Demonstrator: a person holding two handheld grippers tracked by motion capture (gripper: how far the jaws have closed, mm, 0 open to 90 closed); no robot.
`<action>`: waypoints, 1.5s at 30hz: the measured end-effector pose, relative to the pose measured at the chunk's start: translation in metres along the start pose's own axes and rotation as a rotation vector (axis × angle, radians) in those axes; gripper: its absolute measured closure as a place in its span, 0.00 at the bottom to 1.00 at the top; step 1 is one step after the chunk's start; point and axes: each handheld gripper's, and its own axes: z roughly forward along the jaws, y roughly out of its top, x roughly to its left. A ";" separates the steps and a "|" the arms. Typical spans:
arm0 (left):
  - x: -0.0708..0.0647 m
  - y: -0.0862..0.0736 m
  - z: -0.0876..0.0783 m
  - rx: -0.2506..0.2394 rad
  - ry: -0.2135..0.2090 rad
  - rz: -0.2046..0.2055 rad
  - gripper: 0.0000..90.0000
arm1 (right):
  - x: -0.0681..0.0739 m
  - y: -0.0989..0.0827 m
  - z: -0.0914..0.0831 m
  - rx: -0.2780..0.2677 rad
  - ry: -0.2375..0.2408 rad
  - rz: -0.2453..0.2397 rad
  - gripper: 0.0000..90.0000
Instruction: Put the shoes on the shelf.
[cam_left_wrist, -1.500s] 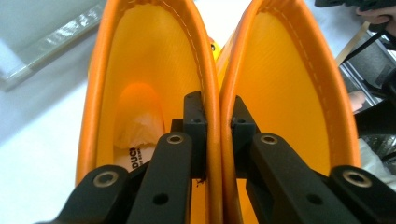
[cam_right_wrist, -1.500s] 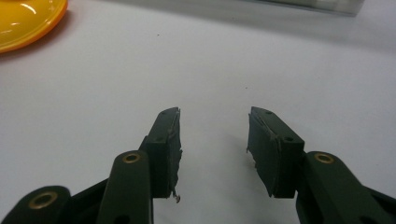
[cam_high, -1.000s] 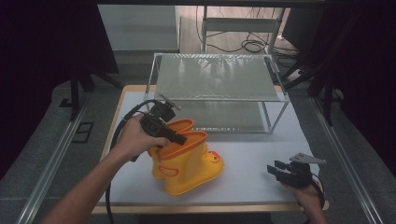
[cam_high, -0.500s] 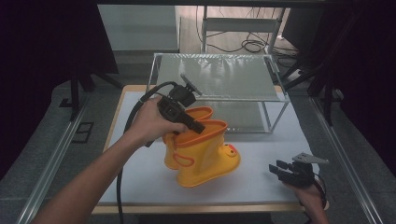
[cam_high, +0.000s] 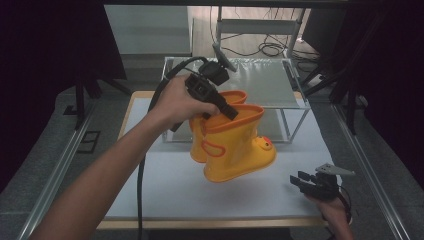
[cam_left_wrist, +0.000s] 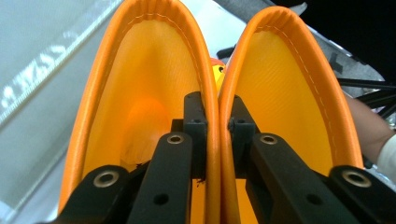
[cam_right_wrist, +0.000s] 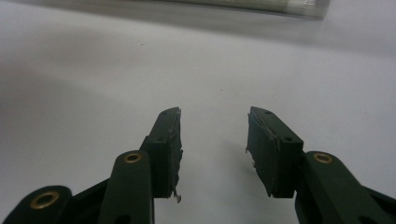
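Note:
A pair of yellow rubber boots hangs in the air above the white table, toes to the right, with a small duck face on the front toe. My left gripper is shut on the two touching boot cuffs. In the left gripper view one jaw sits inside each boot, and the left gripper pinches the inner wall of the left boot against that of the right boot. My right gripper rests low near the table's front right corner. The right gripper stands open over bare table.
A metal-framed rack with a pale flat top stands at the back of the table, just behind the boots. Metal rails run along both sides of the table. A black cable trails from the left gripper toward the front edge.
My left hand has lifted the pair of boots off the table and carried them up and to the right, toward the rack. The right gripper has stayed put.

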 end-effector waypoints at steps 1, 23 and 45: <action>0.001 0.005 -0.002 -0.005 -0.006 0.000 0.91 | 0.000 0.000 0.000 0.001 0.001 -0.001 0.60; 0.041 0.084 -0.024 -0.119 0.018 -0.111 0.92 | -0.003 0.000 -0.003 -0.010 0.001 0.012 0.60; 0.122 0.098 -0.012 -0.273 0.332 -0.445 0.91 | -0.002 -0.001 -0.001 -0.007 0.001 0.009 0.61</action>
